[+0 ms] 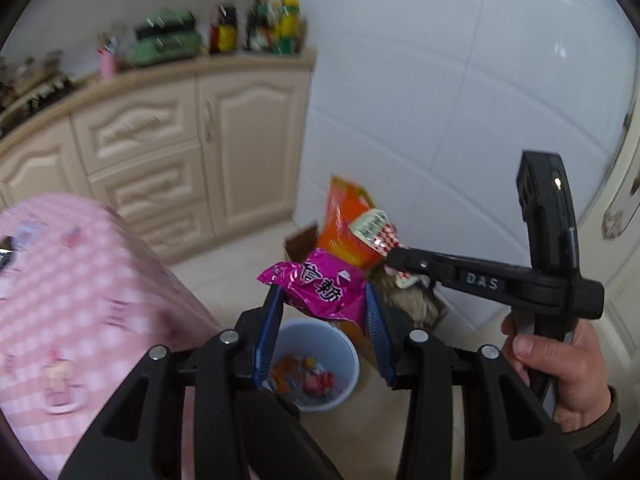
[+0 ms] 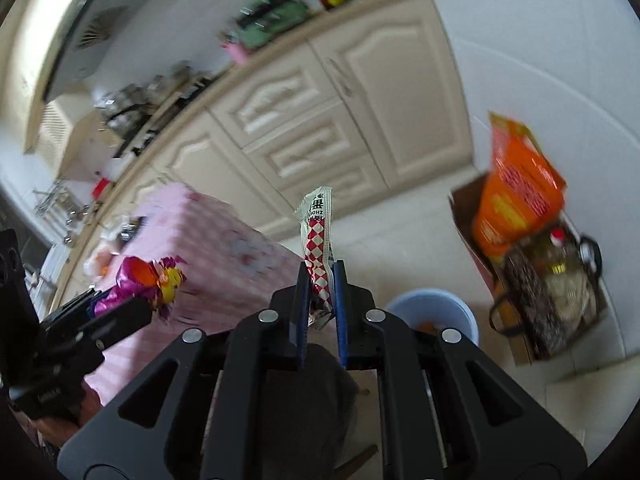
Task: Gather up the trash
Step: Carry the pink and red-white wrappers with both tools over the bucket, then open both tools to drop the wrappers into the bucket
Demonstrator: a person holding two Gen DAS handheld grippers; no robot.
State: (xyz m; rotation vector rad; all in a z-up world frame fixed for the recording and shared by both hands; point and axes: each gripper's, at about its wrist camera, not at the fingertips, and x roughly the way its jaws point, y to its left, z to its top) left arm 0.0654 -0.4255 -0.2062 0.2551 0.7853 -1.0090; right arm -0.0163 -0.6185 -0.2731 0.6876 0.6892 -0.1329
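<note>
Table: a table under a pink checked cloth (image 1: pixel 80 292) fills the left of the left wrist view, with small blurred items on its far left edge.
Cabinets: cream kitchen cabinets with carved doors (image 1: pixel 168 148) stand beyond it on the far side; green and dark bottles (image 1: pixel 260 26) line the counter top above them (too blurred to read).
Left hand-held gripper (image 1: pixel 326 300): its blue-padded fingers are clamped on a crinkled magenta foil snack wrapper with white characters (image 1: pixel 320 284), one pad on each side of it.
Wrapper position: held in the air, above and just on the near side of the bin's mouth.
Bin: a pale blue round plastic waste bin (image 1: pixel 340 344) stands on the cream tiled floor (image 1: pixel 224 276), below the left fingers; colourful wrappers lie in its bottom (image 1: pixel 304 376).
Box: an open brown cardboard box (image 2: pixel 472 216) sits on the floor just beyond the bin, against the white tiled wall, with an orange packet (image 2: pixel 516 188) standing up out of it.
Right hand-held gripper (image 2: pixel 320 292): its fingers are closed tight on a narrow red-and-white diamond-patterned sachet (image 2: pixel 318 240), which stands upright out of the tips.
Sachet position: held aloft, left of the bin in the right wrist view.
Right hand (image 1: pixel 568 368): bare, wrapped round the black handle at the right edge.
</note>
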